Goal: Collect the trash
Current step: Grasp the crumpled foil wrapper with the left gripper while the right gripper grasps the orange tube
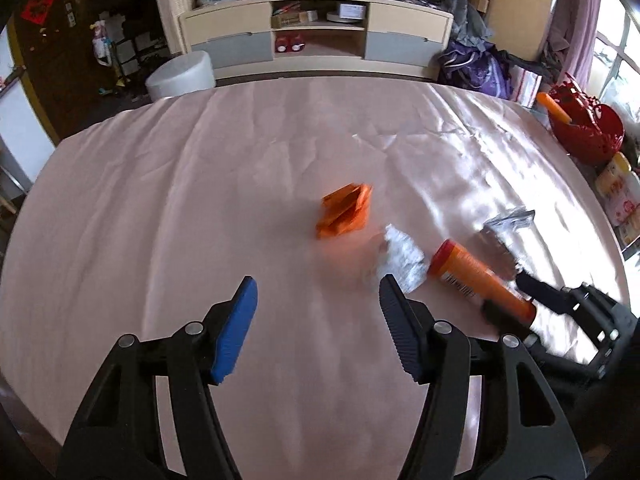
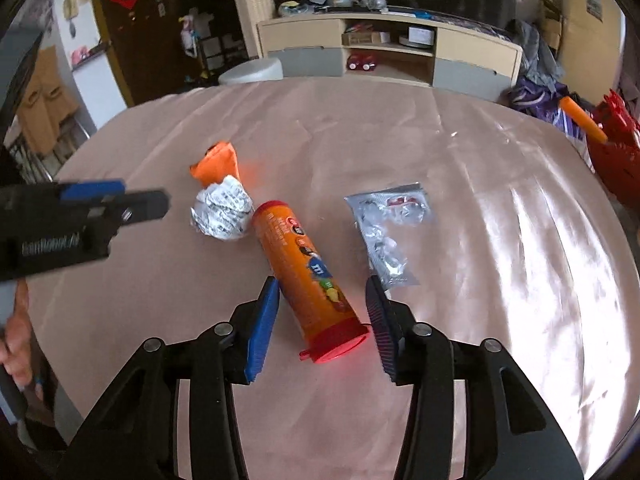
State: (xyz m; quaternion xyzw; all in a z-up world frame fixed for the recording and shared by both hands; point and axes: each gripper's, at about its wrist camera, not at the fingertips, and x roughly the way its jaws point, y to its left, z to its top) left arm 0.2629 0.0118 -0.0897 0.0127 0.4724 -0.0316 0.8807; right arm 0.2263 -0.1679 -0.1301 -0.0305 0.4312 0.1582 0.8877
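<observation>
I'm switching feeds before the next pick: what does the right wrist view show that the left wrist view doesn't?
Only the right wrist view: the right tongs straddling the orange candy tube, pads not clearly pressing it; its printed label; the silver wrapper lying flat, in full; a hand at the left edge.

Only the left wrist view: the left tongs open over bare tablecloth.

Both: tube, crumpled foil ball, orange packet, red basket.

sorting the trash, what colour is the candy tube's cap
Red, on the orange candy tube; clearest in the right wrist view.
</observation>
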